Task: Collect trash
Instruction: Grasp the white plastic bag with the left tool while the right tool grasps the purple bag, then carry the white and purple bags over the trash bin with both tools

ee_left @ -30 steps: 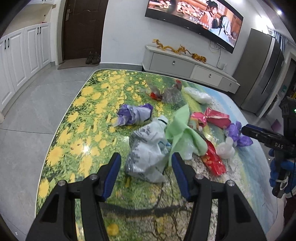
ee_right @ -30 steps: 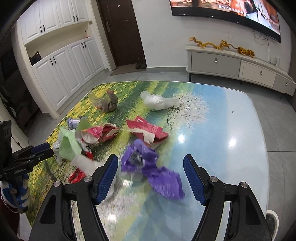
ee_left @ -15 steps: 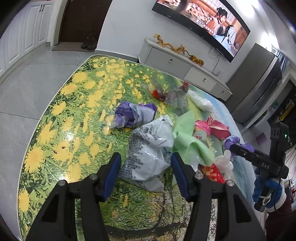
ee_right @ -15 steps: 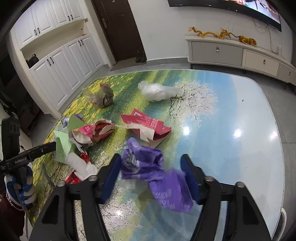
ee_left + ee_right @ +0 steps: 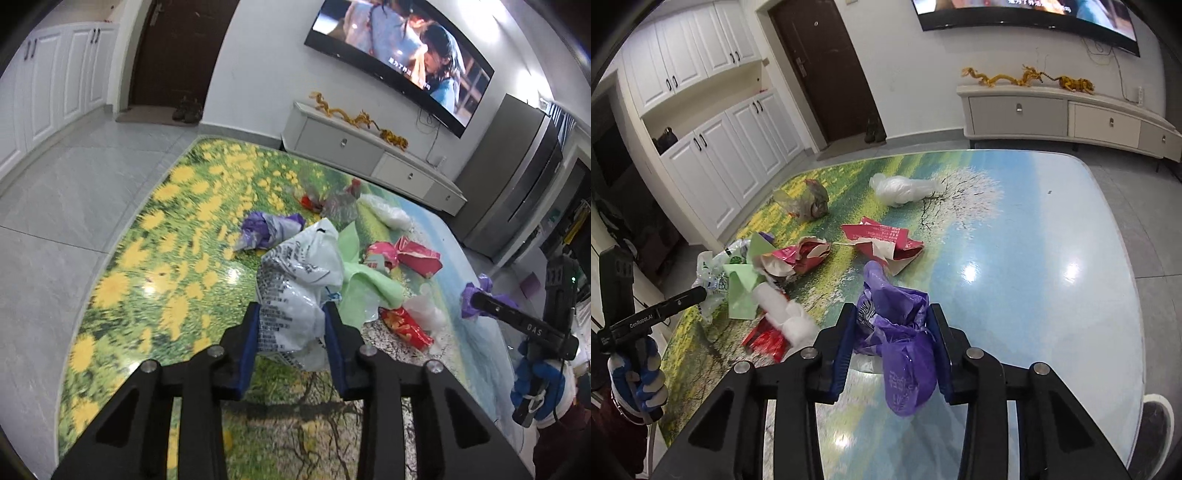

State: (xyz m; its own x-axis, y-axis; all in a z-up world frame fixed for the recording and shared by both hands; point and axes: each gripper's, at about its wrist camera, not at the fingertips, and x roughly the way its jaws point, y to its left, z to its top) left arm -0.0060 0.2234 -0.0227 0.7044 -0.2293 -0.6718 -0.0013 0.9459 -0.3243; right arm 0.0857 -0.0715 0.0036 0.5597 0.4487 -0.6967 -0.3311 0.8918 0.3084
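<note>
Left gripper (image 5: 291, 314) is clenched on a crumpled white printed bag (image 5: 299, 291), its blue pads (image 5: 248, 343) pressed into both sides of the lower half. That bag stands with its long axis running away from the camera and upward, its peaked end pointing toward the far side of the bench (image 5: 155, 258); the lower end sags toward the gripper. Right gripper (image 5: 892, 317) is likewise clamped on a purple bag (image 5: 897, 328), which bunches between the pads and hangs a loose lobe down toward the camera, while a narrow tail points up and away. Its long axis runs roughly along the line of the fingers.

Both sets of jaws have just been closing, each with its bag between them. A second ago both stood wide, with the white bag and the purple bag lying loose on the bench between the fingers; now each bag is pinched narrow and its lower edge looks lifted clear of the bench top.

Beside the white bag, to its right, lies a pale green sheet (image 5: 365, 284), touching it. Farther right are red wrappers (image 5: 417, 254), and behind is a small purple-and-grey bag (image 5: 266, 229). A clear bag (image 5: 905, 188) sits well apart near the far edge. A gloved hand (image 5: 639, 373) holds the left gripper's handle.
</note>
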